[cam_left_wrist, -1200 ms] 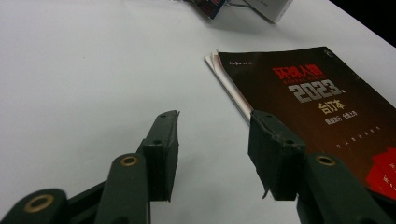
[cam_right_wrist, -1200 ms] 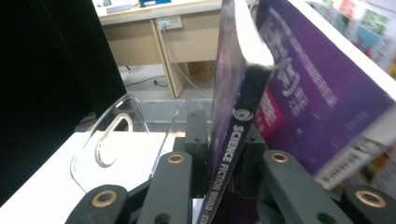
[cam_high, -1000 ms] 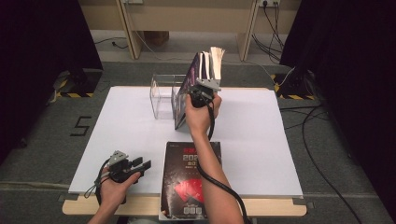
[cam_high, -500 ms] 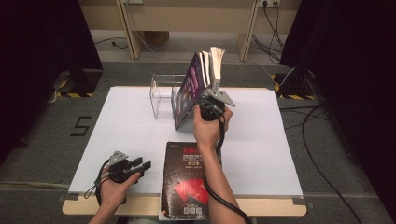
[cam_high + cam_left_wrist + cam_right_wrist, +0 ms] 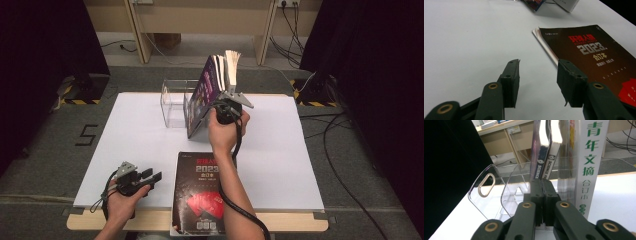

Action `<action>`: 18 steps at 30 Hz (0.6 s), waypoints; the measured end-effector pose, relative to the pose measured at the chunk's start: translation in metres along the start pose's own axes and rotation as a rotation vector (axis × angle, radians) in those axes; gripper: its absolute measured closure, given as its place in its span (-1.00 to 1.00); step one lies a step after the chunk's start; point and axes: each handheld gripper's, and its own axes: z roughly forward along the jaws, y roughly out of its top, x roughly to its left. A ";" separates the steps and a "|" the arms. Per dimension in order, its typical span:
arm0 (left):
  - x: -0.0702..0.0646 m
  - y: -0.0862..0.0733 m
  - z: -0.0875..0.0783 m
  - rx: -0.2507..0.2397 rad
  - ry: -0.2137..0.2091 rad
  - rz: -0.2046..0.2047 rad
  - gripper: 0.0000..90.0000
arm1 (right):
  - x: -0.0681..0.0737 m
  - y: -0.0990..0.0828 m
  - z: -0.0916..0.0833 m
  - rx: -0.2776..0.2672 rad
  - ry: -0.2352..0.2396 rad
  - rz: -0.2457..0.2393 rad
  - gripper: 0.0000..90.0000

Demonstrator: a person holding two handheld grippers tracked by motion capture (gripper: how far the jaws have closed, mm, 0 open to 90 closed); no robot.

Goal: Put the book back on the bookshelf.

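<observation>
- A white table is seen, on which everything rests.
- A black magazine with red print lies flat at the near edge, between the two forearms.
- A clear acrylic rack stands at the far side, with leaning magazines and a white-spined volume held in it.
- The right gripper is held at the rack, just before the magazines; its jaws are pressed together, with nothing seen between them.
- The left gripper is rested near the front left edge, its jaws parted and empty.

Dark book flat at table front edge
</observation>
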 end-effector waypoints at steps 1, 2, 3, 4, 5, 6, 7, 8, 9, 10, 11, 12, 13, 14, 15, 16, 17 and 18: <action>0.000 0.000 0.000 0.001 0.000 0.001 0.16 | 0.000 0.000 0.000 0.000 0.000 0.002 0.95; 0.000 0.000 0.000 0.000 0.000 0.000 0.16 | -0.001 0.000 0.000 -0.001 -0.001 0.002 0.94; 0.000 0.000 0.000 0.000 0.000 0.000 0.16 | -0.001 0.000 0.000 -0.002 -0.002 0.002 0.92; 0.000 0.000 0.000 0.001 0.000 0.000 0.16 | -0.002 0.000 0.000 -0.002 -0.002 0.005 0.90; 0.000 0.000 0.000 0.001 0.000 0.000 0.16 | -0.002 -0.001 0.000 -0.002 -0.002 0.006 0.87; 0.000 0.000 0.000 0.000 0.000 0.000 0.16 | -0.002 -0.001 -0.001 -0.001 -0.001 0.011 0.84; 0.000 0.000 0.000 0.000 -0.001 0.001 0.16 | -0.003 -0.002 -0.001 -0.001 0.001 0.011 0.81; 0.000 0.000 0.000 0.000 0.000 0.002 0.16 | -0.004 -0.003 -0.002 -0.001 0.003 0.014 0.78; 0.000 0.000 0.000 0.000 -0.001 0.001 0.16 | -0.005 -0.004 -0.002 -0.002 0.005 0.017 0.76; 0.000 0.000 0.000 0.001 0.000 0.001 0.16 | -0.005 -0.004 -0.003 -0.001 0.008 0.021 0.73; 0.000 0.000 0.000 0.000 0.000 0.002 0.16 | -0.005 -0.005 -0.003 -0.005 0.009 0.021 0.68; 0.000 0.000 0.000 0.000 -0.001 0.001 0.16 | -0.006 -0.006 -0.003 -0.011 0.008 0.020 0.62; 0.000 0.000 0.000 -0.001 0.000 0.002 0.16 | -0.006 -0.006 -0.003 -0.019 0.019 0.031 0.58; 0.000 0.000 0.000 -0.001 0.000 0.002 0.16 | -0.007 -0.006 -0.003 -0.025 0.030 0.037 0.55; 0.000 0.000 0.000 -0.002 0.000 0.001 0.16 | -0.007 -0.006 -0.003 -0.027 0.032 0.035 0.52; 0.000 0.000 0.000 -0.001 0.000 0.001 0.16 | -0.006 -0.005 -0.003 -0.031 0.037 0.037 0.48; 0.000 0.000 0.000 -0.001 0.000 0.001 0.16 | -0.006 -0.005 -0.002 -0.033 0.038 0.040 0.47; 0.000 0.000 0.000 -0.002 0.000 0.000 0.16 | -0.006 -0.003 -0.001 -0.032 0.033 0.038 0.46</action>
